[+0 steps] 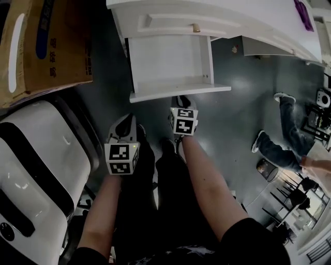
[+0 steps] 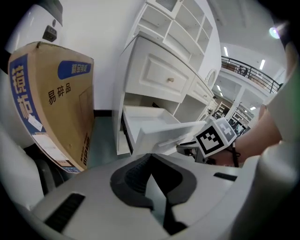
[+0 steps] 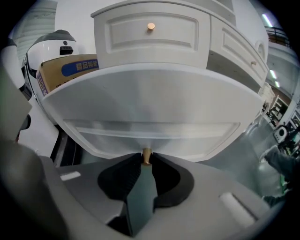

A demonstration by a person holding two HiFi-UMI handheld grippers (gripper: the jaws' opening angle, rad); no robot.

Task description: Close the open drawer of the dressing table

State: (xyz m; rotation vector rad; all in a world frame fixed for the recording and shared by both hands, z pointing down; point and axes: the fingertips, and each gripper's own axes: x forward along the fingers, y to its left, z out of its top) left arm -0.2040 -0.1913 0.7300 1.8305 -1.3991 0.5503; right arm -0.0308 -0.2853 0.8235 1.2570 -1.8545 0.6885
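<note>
One small round brass knob (image 3: 146, 156) on the front of the white wooden drawer (image 3: 150, 108) is pinched between the jaws of the right gripper (image 3: 146, 161); the drawer stands pulled far out of the white dressing table (image 1: 232, 15), toward the person. The left gripper (image 2: 150, 157) waits left of it, jaws seemingly together on nothing. To close it well, push straight and level toward the far side, slowly, so that the front does not twist or jam.
</note>
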